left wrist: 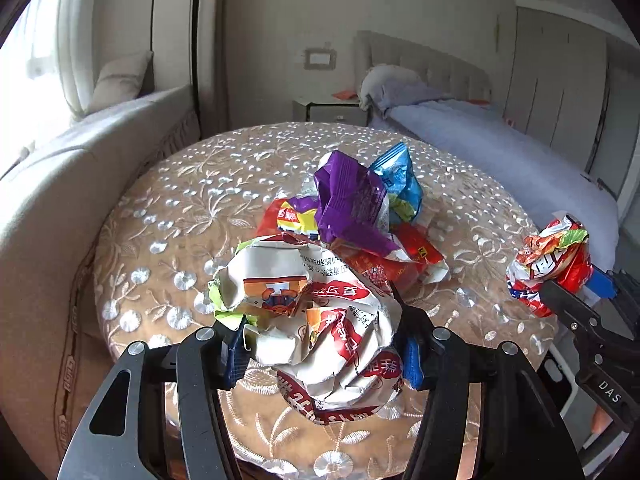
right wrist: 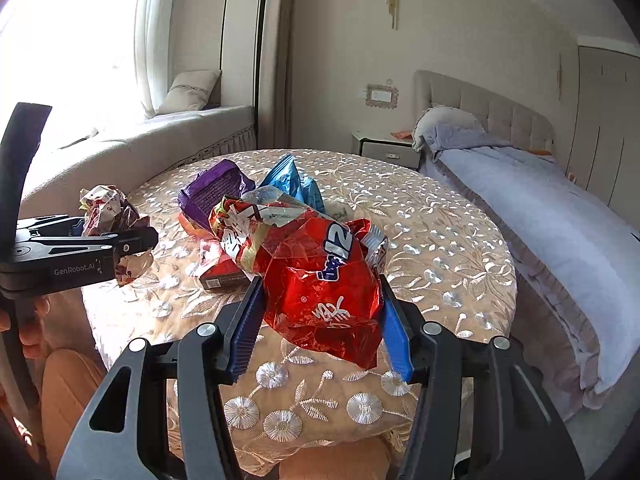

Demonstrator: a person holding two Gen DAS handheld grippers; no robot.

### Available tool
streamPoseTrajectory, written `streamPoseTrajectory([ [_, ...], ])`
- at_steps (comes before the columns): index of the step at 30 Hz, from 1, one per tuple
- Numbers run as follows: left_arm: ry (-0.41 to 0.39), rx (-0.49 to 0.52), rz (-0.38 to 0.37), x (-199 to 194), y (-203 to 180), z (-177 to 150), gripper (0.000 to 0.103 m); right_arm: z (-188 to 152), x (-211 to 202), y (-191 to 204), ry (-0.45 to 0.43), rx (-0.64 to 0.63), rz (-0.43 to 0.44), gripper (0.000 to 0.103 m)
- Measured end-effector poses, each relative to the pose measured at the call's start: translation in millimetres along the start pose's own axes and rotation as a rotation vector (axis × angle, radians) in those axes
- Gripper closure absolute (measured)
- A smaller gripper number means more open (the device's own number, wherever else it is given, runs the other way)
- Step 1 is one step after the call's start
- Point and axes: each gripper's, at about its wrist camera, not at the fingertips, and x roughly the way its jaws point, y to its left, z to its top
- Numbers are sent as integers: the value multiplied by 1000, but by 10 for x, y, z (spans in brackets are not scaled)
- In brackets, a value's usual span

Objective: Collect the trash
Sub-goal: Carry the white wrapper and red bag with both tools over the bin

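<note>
glossy foil red wrapper (right wrist: 320, 280); embroidered cloth tablecloth (right wrist: 440, 240).

We see a round worktop (right wrist: 460, 240) under a tan cloth stitched with silver flowers. To its right stands a bed (right wrist: 540, 216) with a lilac cover, a tufted headboard (right wrist: 488, 108) and a pillow (right wrist: 444, 120). A small nightstand (right wrist: 380, 148) sits between the bed and the far wall, below a framed switch plate (right wrist: 381, 96). At left, a window seat (right wrist: 160, 140) carries a cushion (right wrist: 192, 90) beside pale curtains (right wrist: 152, 32). Closet doors (left wrist: 560, 76) line the right wall.
</note>
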Motion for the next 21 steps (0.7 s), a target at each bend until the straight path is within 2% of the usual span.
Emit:
streamPoseTrajectory([
  [7, -36, 85, -60, -210, -453, 1, 45, -84, -343, -235, -48, 50, -51, 48],
  [21, -19, 296, -208, -203, -1563, -126, 45, -429, -868, -879, -61, 141, -203, 48],
])
